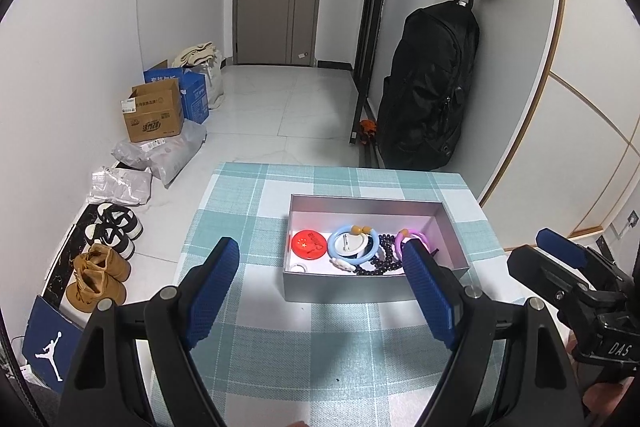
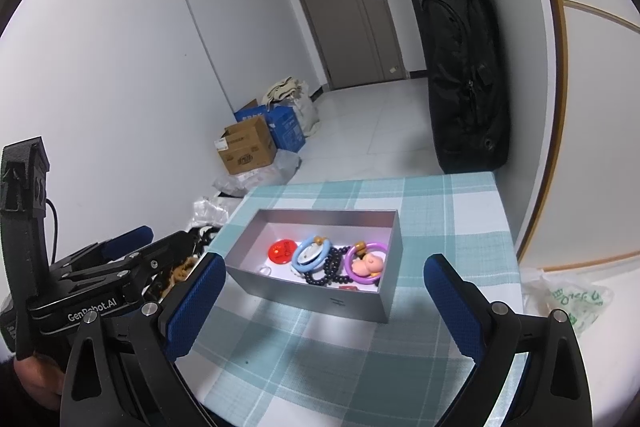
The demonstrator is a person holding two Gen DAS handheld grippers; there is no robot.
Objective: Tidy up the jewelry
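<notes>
A grey open box (image 1: 340, 287) (image 2: 320, 301) sits on the checked tablecloth (image 1: 280, 347) (image 2: 320, 355). Inside lie a red round badge (image 1: 308, 245) (image 2: 281, 251), a light blue ring (image 1: 353, 245) (image 2: 311, 254), a dark bead bracelet (image 1: 385, 259) (image 2: 332, 273), a purple ring (image 1: 412, 241) (image 2: 366, 261) with a pink figure (image 2: 368, 263), and a small silver ring (image 1: 299, 268) (image 2: 265, 271). My left gripper (image 1: 322, 263) (image 2: 120, 247) hangs open in front of the box, nothing between its fingers. My right gripper (image 2: 324, 279) (image 1: 560, 251) is open too, empty, near the box's right front.
Cardboard boxes (image 1: 154, 111), plastic bags (image 1: 160, 155) and shoes (image 1: 104, 259) lie on the floor left of the table. A black backpack (image 1: 428, 91) hangs on the right wall beyond the table. A plastic bag (image 2: 568, 299) lies right of the table.
</notes>
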